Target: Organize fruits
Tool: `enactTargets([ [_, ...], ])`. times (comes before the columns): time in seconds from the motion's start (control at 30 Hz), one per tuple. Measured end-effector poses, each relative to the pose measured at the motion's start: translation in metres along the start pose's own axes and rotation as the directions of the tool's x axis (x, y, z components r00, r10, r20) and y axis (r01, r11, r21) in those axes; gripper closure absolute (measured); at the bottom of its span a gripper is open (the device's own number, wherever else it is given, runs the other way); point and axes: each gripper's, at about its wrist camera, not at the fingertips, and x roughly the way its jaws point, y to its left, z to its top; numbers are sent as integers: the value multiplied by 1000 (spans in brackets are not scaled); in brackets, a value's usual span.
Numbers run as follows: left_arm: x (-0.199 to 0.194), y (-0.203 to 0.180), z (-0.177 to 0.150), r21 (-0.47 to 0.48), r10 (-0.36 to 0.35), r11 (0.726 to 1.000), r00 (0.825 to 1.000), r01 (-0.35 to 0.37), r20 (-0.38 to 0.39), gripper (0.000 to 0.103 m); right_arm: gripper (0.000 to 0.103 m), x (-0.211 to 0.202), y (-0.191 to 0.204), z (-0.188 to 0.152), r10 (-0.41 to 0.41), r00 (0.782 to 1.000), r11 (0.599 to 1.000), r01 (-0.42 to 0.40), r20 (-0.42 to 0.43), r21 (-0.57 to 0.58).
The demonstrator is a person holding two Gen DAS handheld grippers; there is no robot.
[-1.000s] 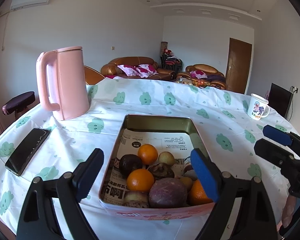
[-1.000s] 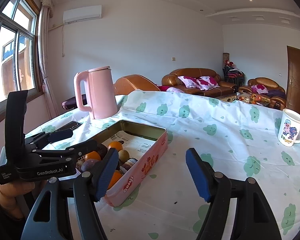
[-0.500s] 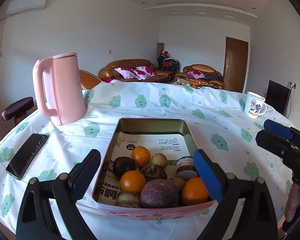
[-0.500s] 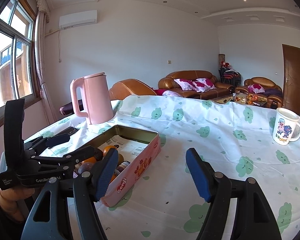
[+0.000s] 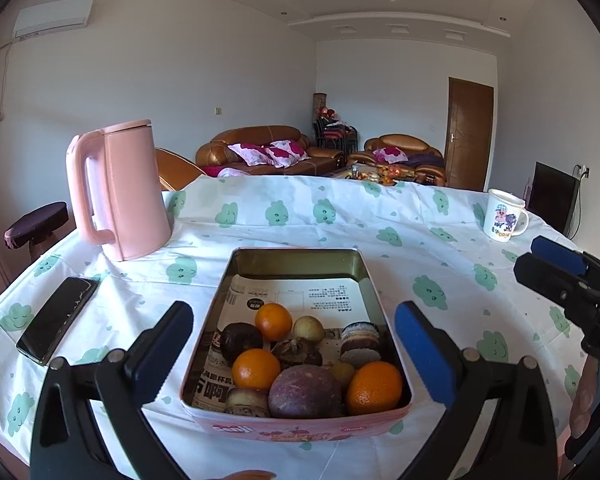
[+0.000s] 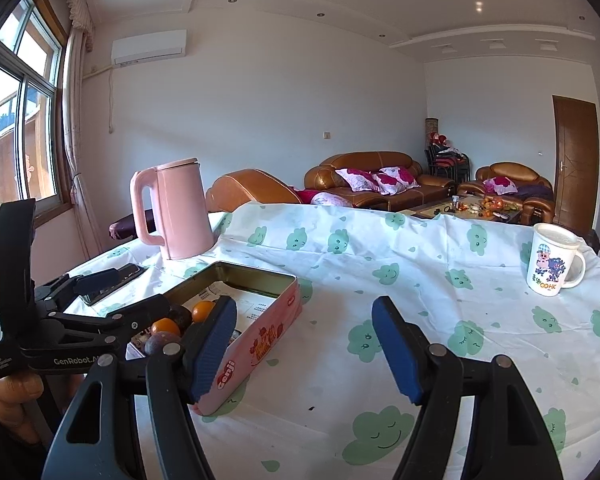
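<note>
A pink tin (image 5: 300,426) lined with newspaper holds several fruits at its near end: oranges (image 5: 256,368), a large purple fruit (image 5: 305,391), a dark round fruit (image 5: 241,340) and small yellowish ones. My left gripper (image 5: 294,354) is open and empty, hovering just in front of the tin with the fruits between its blue pads. My right gripper (image 6: 304,346) is open and empty over the tablecloth, right of the tin (image 6: 260,344). It also shows at the right edge of the left wrist view (image 5: 556,264).
A pink kettle (image 5: 118,190) stands at the back left and a black phone (image 5: 58,318) lies left of the tin. A cartoon mug (image 6: 554,260) stands at the far right. The round table has a white cloth with green clouds (image 6: 380,272). Sofas stand behind.
Both grippers have risen and tilted slightly, so the tin and fruits sit lower and nearer in the left view. Both stay open. The fruits have not moved.
</note>
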Motion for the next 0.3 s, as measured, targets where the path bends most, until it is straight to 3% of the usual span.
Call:
enactTargets([
  [0.3, 3, -6, -4, 19, 4, 1000, 1000, -4, -11, 0, 31, 3, -9, -4, -15, 1000, 1000, 15, -15, 9],
])
